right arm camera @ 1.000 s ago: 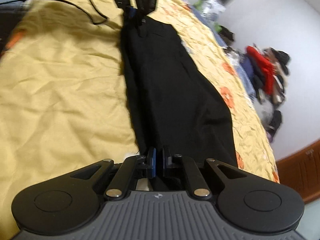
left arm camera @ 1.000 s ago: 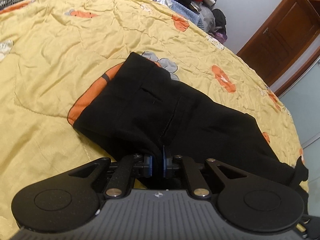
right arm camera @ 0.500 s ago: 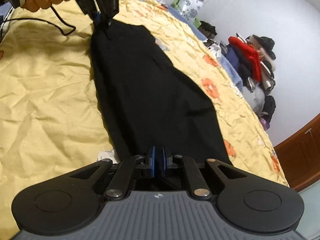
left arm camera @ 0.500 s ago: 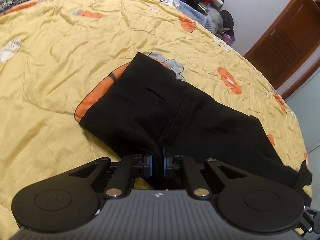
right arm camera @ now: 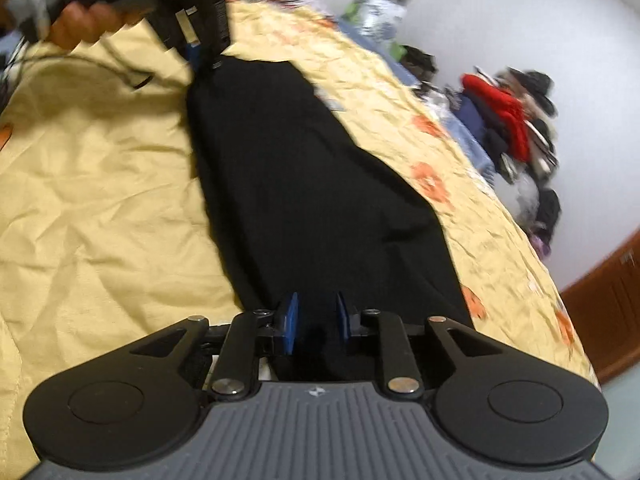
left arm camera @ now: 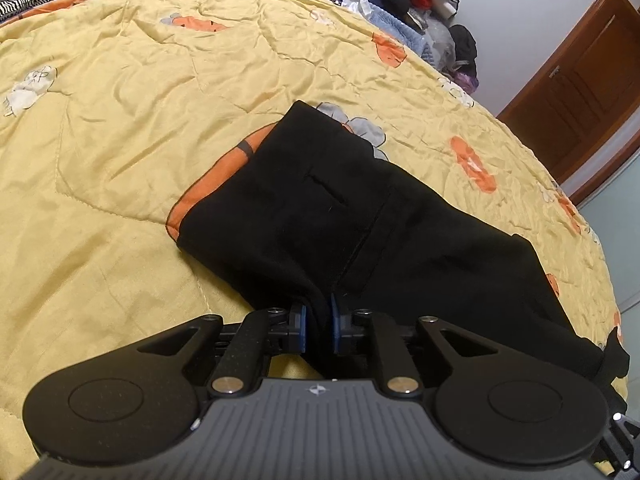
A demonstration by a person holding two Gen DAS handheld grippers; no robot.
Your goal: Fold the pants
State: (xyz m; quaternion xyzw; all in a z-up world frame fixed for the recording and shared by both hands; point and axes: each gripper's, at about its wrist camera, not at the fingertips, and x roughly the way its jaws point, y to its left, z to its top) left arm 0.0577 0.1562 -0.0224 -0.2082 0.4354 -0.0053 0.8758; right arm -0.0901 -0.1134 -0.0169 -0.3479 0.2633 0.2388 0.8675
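Black cotton pants (right arm camera: 304,184) are lying lengthwise on the yellow quilted bedspread (left arm camera: 120,128) while our right gripper (right arm camera: 316,320) is now spreading apart, releasing the near hem, and our left gripper (left arm camera: 316,328) is still clenching the waist edge, so the pants look straightened for folding.

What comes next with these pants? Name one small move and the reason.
Probably open the left gripper too. The black pants lie stretched flat on the yellow quilt, and the right gripper is already parted at the leg end, so only the left one holds them.
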